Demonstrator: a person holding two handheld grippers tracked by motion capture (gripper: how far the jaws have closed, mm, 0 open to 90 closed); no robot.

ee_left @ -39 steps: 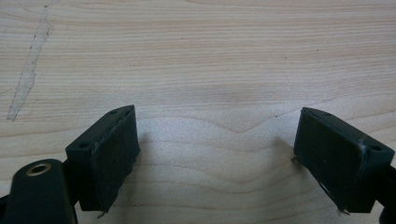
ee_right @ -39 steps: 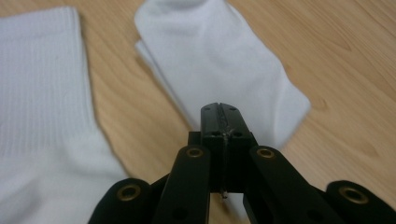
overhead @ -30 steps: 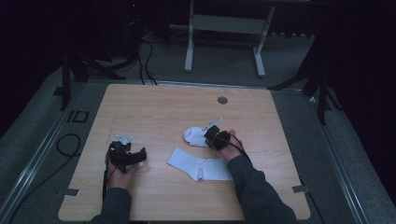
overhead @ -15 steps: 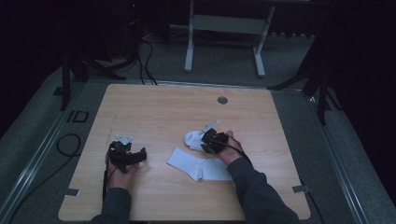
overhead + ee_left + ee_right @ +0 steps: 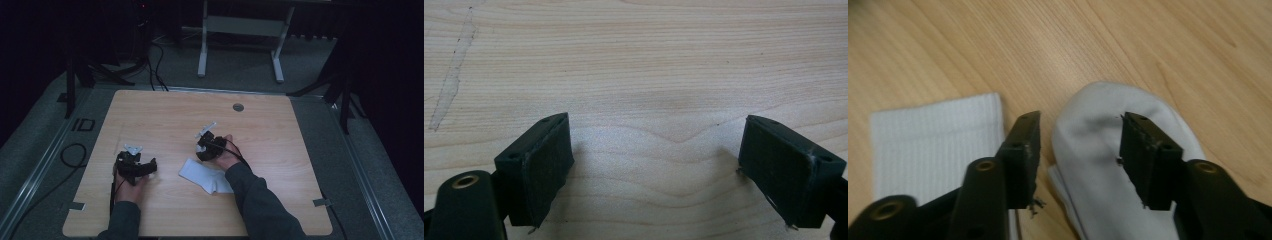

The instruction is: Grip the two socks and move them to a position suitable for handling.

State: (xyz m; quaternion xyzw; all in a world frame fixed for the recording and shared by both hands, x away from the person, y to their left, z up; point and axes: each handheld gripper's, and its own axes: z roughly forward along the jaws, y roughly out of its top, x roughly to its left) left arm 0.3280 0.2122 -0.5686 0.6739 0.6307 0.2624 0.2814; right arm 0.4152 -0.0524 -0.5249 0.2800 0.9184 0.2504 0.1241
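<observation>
Two white socks lie on the wooden table (image 5: 165, 115). A flat sock (image 5: 205, 175) with a ribbed cuff (image 5: 933, 145) rests near the front middle. Just behind it is a bunched sock (image 5: 1098, 150), and my right gripper (image 5: 204, 152) hangs over it, tilted down. Seen from the right gripper view, the right gripper (image 5: 1080, 145) is open, one jaw on each side of the bunched sock's rounded end. My left gripper (image 5: 145, 167) sits at the front left, apart from both socks. In the left gripper view, that gripper (image 5: 656, 160) stands wide open over bare wood.
A round cable hole (image 5: 238, 107) sits near the table's far edge. A pale scratch (image 5: 451, 80) marks the wood by the left gripper. A black cable (image 5: 70, 155) loops on the floor to the left, and a grey metal frame (image 5: 240, 30) stands beyond the table.
My right gripper has moved left over the bunched sock, which now lies under it in the high view. The left gripper and the flat sock have stayed put.
</observation>
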